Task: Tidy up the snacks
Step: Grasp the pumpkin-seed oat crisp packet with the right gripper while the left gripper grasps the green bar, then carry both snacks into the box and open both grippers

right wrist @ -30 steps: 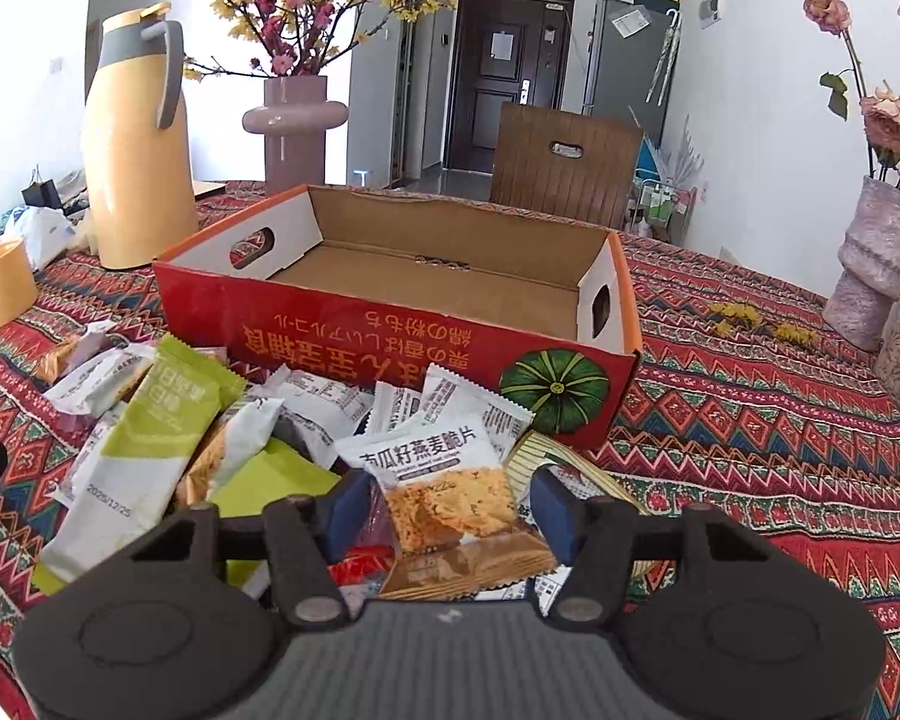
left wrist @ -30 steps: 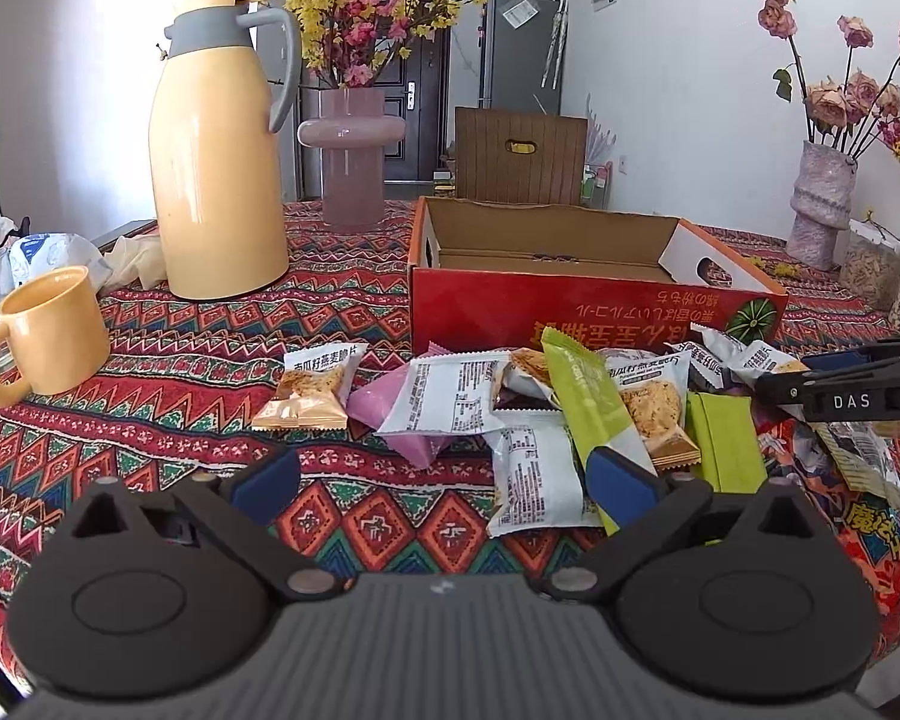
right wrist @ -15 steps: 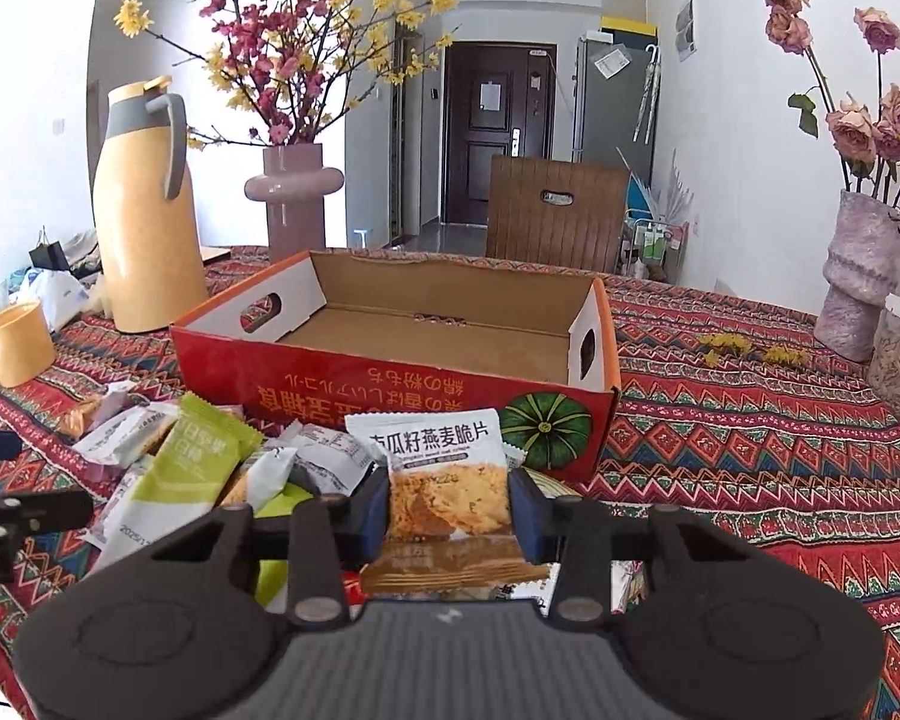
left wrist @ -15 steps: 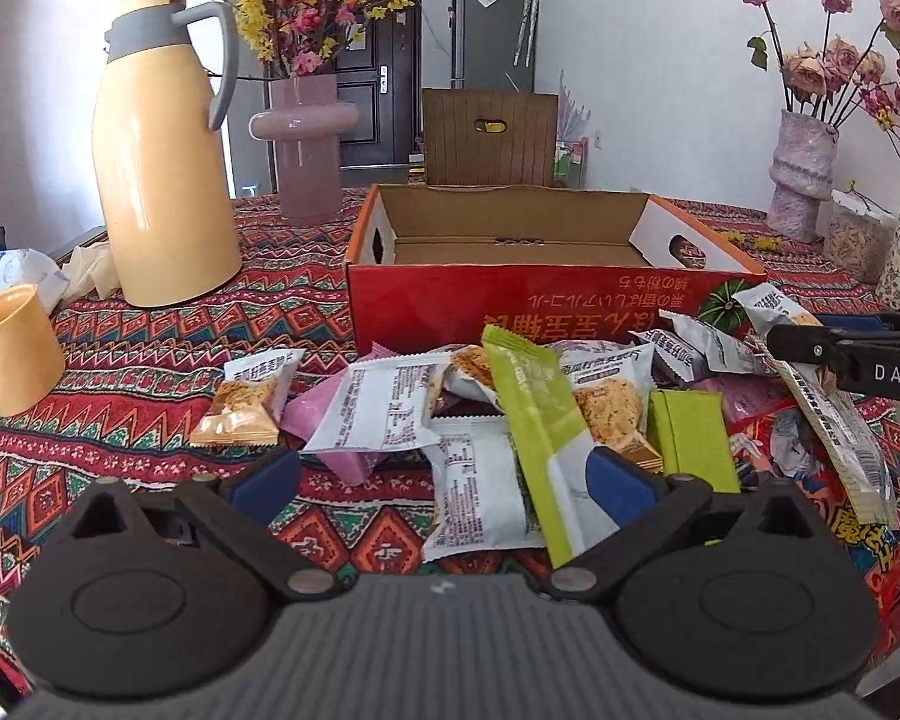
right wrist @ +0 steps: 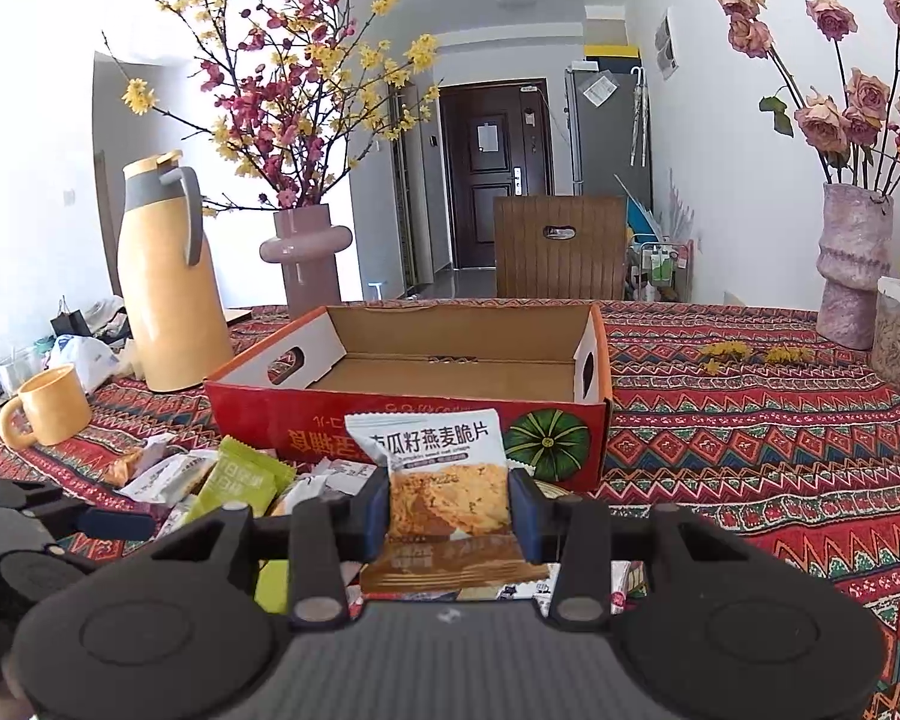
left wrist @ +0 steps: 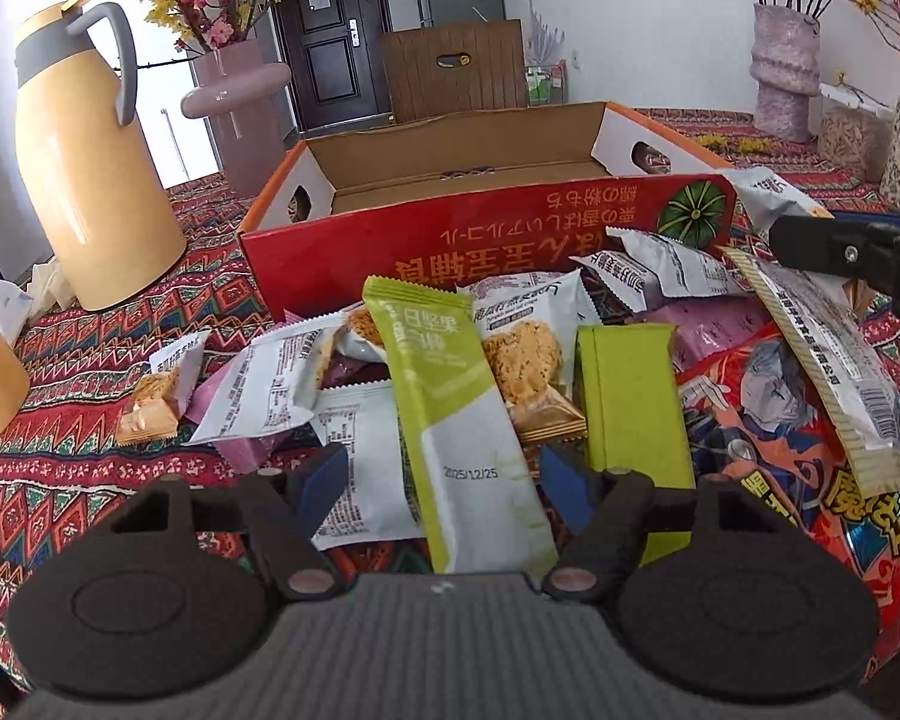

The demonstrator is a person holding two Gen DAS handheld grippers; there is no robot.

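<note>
- Step in hand, by the look of it: first packets going into the red cardboard box (right wrist: 426,420), whose floor shows bare in both views.
- Right gripper (right wrist: 450,516) clamped on an oat crisp packet (right wrist: 444,480), pads pressing both side edges, packet lifted upright just in front of the box's near wall.
- Left gripper (left wrist: 444,474) just been closing, jaws still apart, straddling the lower end of a green-and-white bar packet (left wrist: 450,408); pads not yet touching it as far as can be told.
- Rest of the snack pile (left wrist: 570,360) heaped on the patterned tablecloth (right wrist: 750,450) against the box's near wall, packets overlapping one another.
- Next for the right: likely up and over the near wall, then release above the bare floor.
- Next for the left: likely a finished squeeze on the bar; white wrappers lie under it and may drag along.
- Open room: plenty of clear cloth beyond the box's right end; left side tighter, with a yellow mug (right wrist: 48,408) and tall yellow jug (right wrist: 168,276) near the table's left edge.
- Both grippers close together over the pile, so some risk of clashing.
</note>
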